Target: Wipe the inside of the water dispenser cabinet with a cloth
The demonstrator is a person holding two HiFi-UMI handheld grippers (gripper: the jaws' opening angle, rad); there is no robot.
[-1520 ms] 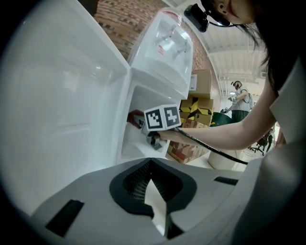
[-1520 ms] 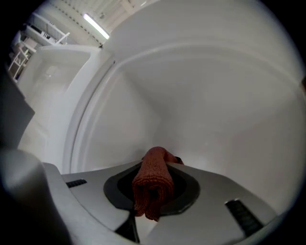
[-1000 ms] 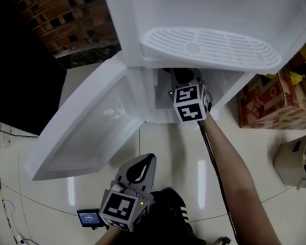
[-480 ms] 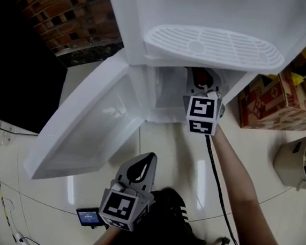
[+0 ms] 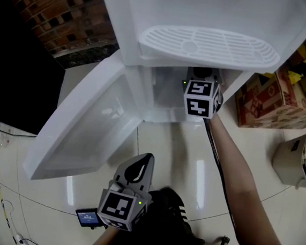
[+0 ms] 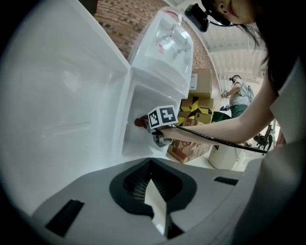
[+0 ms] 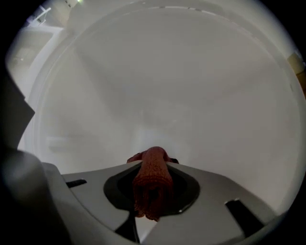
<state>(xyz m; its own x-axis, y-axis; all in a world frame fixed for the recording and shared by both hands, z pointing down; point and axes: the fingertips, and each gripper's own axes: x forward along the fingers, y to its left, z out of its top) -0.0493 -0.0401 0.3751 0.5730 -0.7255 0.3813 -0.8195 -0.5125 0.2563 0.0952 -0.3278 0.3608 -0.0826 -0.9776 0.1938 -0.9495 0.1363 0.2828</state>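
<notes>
Head view has you looking steeply down at the white water dispenser [image 5: 217, 12], its cabinet door [image 5: 82, 128] swung wide open to your left. Your right gripper [image 5: 201, 75] reaches under the drip tray [image 5: 209, 44] and into the open cabinet [image 5: 163, 96], the marker cube just at the opening and your forearm stretched out behind it over the tiled floor [image 5: 166, 147].

Right gripper view gives the close-up: the right gripper [image 7: 153, 174] has its jaws clamped on a reddish-brown cloth [image 7: 152, 184], which is bunched into a roll and pokes out past the tips toward the pale inner wall [image 7: 167, 86]. The wall looks very near, though whether the cloth is actually pressing on it is hard to call from here.

Left gripper view shows your left gripper [image 6: 152, 184] with its jaws together at the tips and nothing between them. It points toward the cabinet, and the cloth [image 6: 139, 123] shows as a red spot just beyond the right gripper [image 6: 143, 123]. In the head view the left gripper [image 5: 145, 161] hangs low, near your body, well apart from the cabinet. A cardboard box [image 5: 273, 98] stands just right of the dispenser.
</notes>
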